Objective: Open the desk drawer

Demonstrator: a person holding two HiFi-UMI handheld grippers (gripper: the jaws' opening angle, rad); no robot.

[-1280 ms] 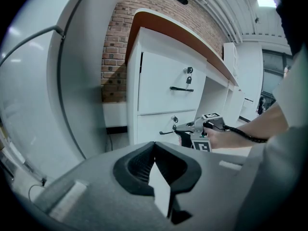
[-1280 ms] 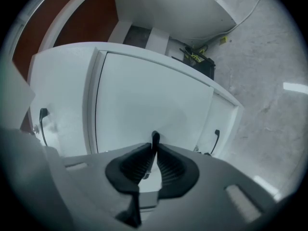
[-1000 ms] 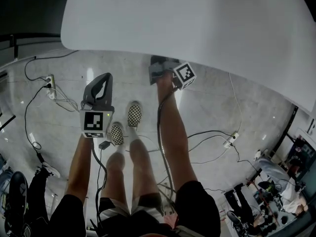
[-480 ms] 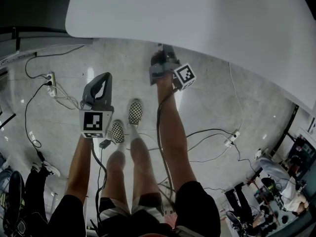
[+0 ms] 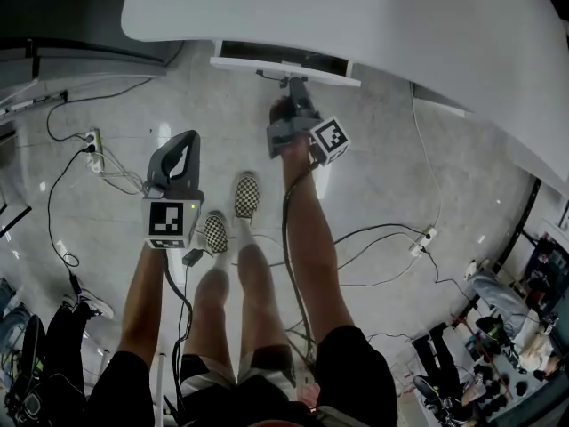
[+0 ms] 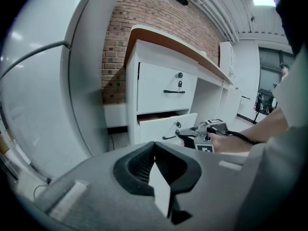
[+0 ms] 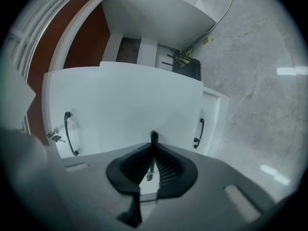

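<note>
drawer [image 5: 267, 66]: 12 o'clock, under tabletop [image 5: 356, 16], partly out
right claw [image 7: 154, 146]: clamped on handle [image 7: 154, 135]
left claw [image 6: 154, 147]: together, empty, 9 o'clock
risk: thin grip, off-axis pull could slip handle or jam drawer

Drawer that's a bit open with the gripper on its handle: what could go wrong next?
1. The right gripper pinches the thin black handle of the lower drawer with only the tips of its jaws, so the handle might slip out during a pull.
2. Cables lie on the floor near the person's shoes. A step back to open the drawer wider could snag a foot.
</note>
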